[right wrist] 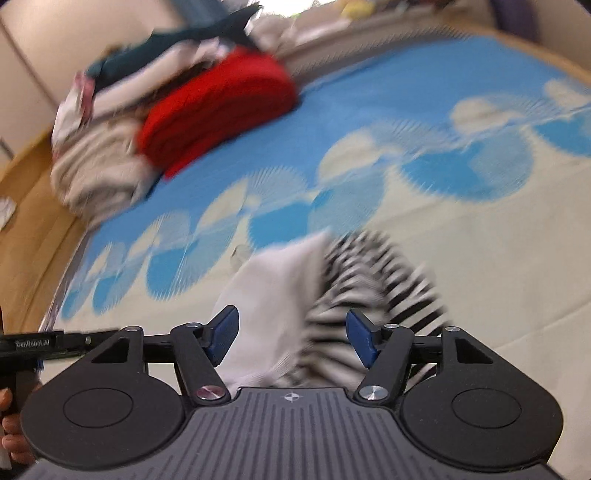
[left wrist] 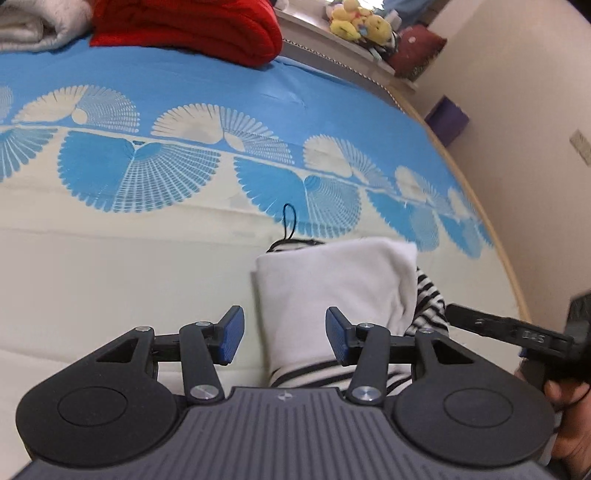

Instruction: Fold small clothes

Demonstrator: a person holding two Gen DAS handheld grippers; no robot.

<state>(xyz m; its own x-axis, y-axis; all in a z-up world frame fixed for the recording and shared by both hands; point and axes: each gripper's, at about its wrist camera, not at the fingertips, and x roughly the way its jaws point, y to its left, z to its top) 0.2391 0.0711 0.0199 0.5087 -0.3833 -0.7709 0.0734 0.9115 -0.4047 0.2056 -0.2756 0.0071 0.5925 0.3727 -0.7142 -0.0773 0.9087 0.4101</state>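
Observation:
A small white garment with black-and-white striped parts lies folded over on the bed, a black string loop at its far edge. My left gripper is open just in front of it, jaws apart over its near edge, holding nothing. In the right wrist view, which is motion-blurred, the same garment lies ahead of my open right gripper, white part left, striped part right. The right gripper's body shows at the left wrist view's right edge.
The bed has a blue and cream fan-patterned sheet. A folded red blanket and a heap of clothes sit at its far end. Plush toys rest on the headboard shelf. The bed's wooden edge runs beside the wall.

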